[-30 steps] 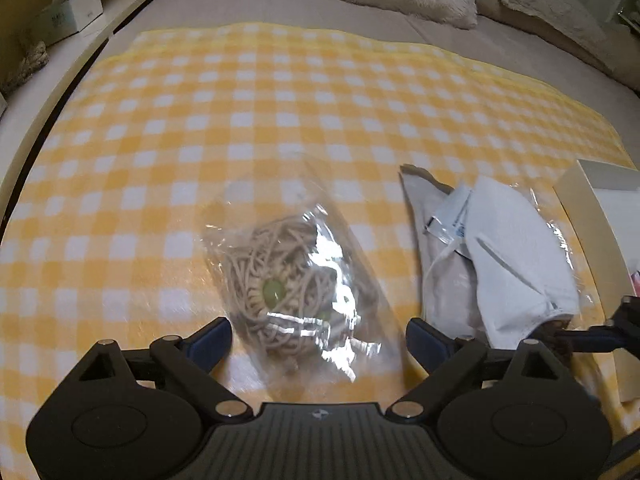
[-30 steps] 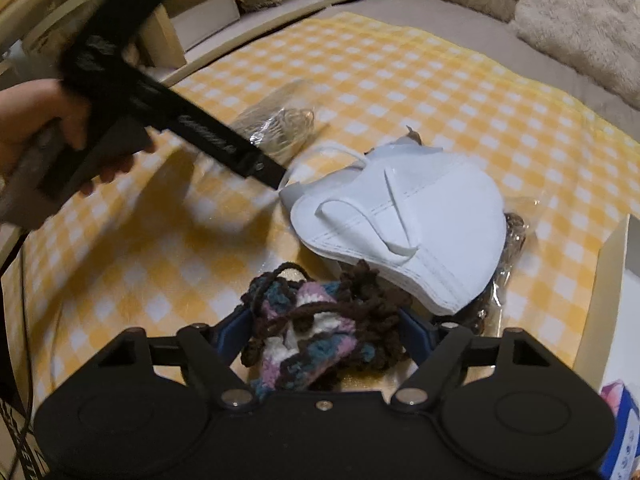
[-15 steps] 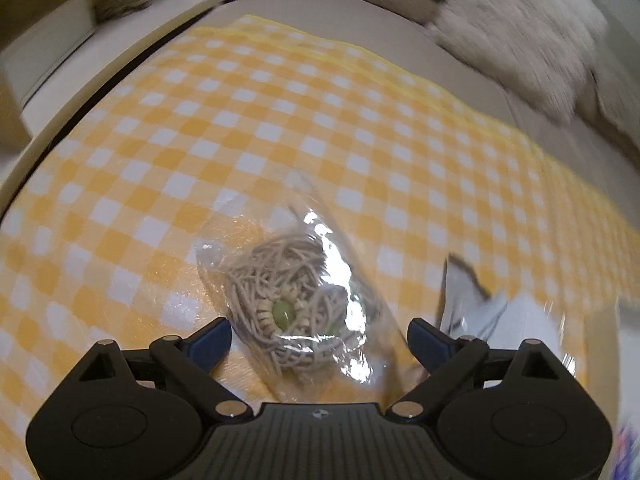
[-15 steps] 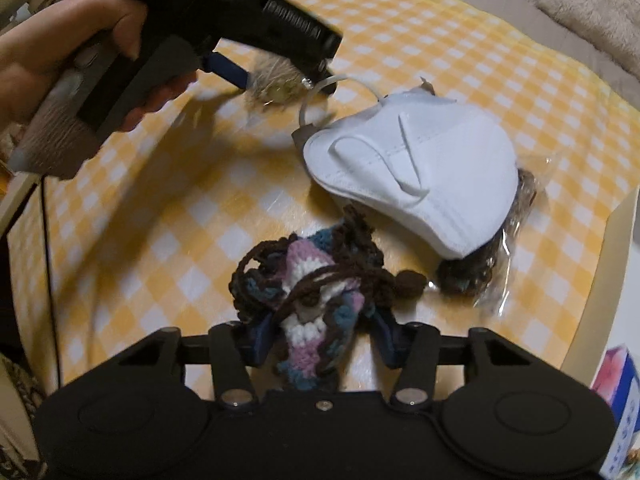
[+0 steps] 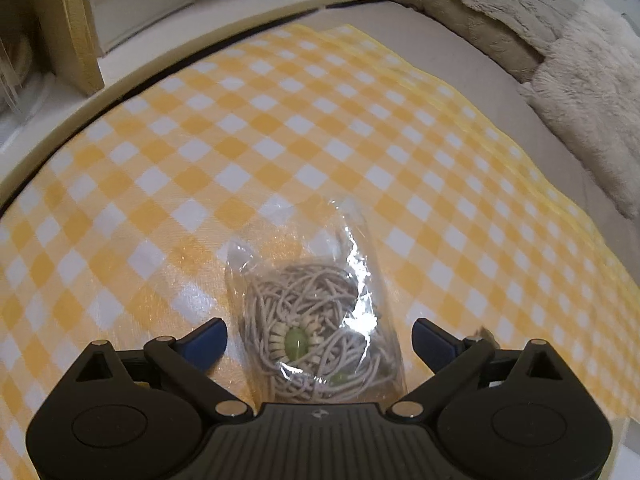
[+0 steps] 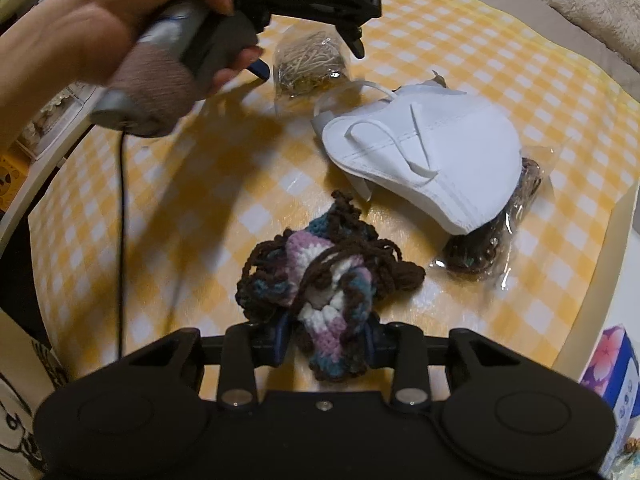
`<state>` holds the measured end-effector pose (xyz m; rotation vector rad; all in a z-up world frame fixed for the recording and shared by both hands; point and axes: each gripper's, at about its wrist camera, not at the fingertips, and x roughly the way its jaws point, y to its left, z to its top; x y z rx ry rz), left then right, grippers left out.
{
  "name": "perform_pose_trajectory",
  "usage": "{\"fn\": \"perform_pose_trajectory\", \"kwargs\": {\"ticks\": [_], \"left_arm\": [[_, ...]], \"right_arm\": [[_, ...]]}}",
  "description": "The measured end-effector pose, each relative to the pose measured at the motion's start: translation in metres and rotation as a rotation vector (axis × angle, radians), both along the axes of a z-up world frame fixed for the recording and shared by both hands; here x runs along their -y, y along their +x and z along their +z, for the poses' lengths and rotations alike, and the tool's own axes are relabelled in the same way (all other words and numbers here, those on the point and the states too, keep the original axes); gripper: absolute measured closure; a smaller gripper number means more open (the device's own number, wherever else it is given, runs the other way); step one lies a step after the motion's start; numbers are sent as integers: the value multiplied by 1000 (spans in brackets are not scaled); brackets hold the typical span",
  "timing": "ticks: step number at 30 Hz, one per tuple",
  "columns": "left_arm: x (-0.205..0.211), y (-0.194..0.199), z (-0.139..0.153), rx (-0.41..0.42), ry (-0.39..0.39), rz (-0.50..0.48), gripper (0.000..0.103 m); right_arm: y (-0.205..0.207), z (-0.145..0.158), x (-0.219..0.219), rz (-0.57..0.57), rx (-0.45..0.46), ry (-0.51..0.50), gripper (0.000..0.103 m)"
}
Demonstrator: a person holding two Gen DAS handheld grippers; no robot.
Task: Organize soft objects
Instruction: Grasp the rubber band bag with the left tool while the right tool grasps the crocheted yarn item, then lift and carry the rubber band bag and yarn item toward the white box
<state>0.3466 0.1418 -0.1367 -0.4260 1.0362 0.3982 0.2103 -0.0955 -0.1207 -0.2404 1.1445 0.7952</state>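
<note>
A clear bag of beige cord with a green bead (image 5: 316, 328) lies on the yellow checked cloth (image 5: 280, 140). My left gripper (image 5: 319, 340) is open, its jaws on either side of the bag; it also shows in the right wrist view (image 6: 308, 56), held by a hand over the same bag (image 6: 310, 60). My right gripper (image 6: 326, 346) is shut on a crocheted brown, blue, pink and white yarn piece (image 6: 324, 276). A white face mask (image 6: 432, 152) lies beyond it, over a clear bag of dark brown cord (image 6: 492, 240).
Fluffy beige cushions (image 5: 560, 60) lie at the far right of the bed. A shelf with a white box (image 5: 140, 0) runs along the left. A white box wall (image 6: 624, 260) and a purple flowered carton (image 6: 612, 368) stand at the right.
My right gripper has closed on the yarn piece and drawn it back from the mask. My left gripper has swung left and moved closer over the cord bag, jaws still open.
</note>
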Motion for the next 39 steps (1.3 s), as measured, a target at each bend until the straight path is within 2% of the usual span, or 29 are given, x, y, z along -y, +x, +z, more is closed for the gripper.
{"fn": "perform_pose_trajectory", "kwargs": {"ticks": [3,5,8,11,14,18,26,31,39], "left_arm": [[9,3,-1,-3,58,7,10],[12,3,-2,-4,72,11,22],[17,0,-1,-11,120,-13,35],[18,-8,2,0,127,-62,43],[15,-16,6,13,112,-104,45],[13,-34,19,30,135,-142,45],[18,-82,72,138,182,-237,45],[28,-112,101,187,176,-286,45],[60,-143,127,258,195,-394,45]], "right_arm": [[1,1,3,-9,-1,2,68],[2,4,5,-17,4,10,69],[2,11,13,-24,19,32,69],[3,20,20,-50,40,53,69],[5,29,27,-82,65,74,69],[4,42,35,-114,101,95,69],[0,69,56,-204,183,158,69],[-5,84,73,-253,239,186,69],[-14,101,97,-313,313,222,69]]}}
